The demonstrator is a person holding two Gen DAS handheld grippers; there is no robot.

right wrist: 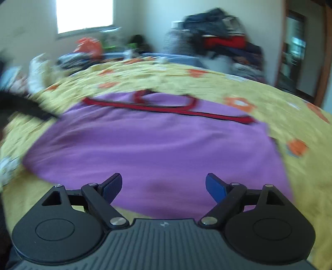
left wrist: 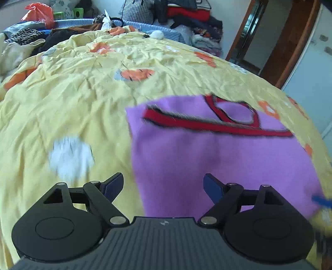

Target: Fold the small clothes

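A purple garment (left wrist: 217,157) with red trim (left wrist: 217,124) lies spread on the bed's yellow floral quilt (left wrist: 72,99), flat and apparently unfolded, the trimmed neck and strap end pointing away from both cameras. Neither tool holds it. The left gripper (left wrist: 162,187) hovers above the garment's near-left edge with its fingers (left wrist: 113,185) spread wide, one over bare quilt and the other over purple cloth. The right gripper (right wrist: 164,187) hangs over the near hem, fingers (right wrist: 215,190) equally wide and with nothing between them (both views are smeared, the right one badly, so fine creases cannot be read).

This looks like the opening of a fold: the piece is laid out and both tools are lining up on the near edge. The next move probably calls for each gripper to drop to a near corner, pinch only the garment and not the quilt beneath, then lift and carry that edge towards the red trim. Piles of other clothes (left wrist: 186,12) sit beyond the bed.
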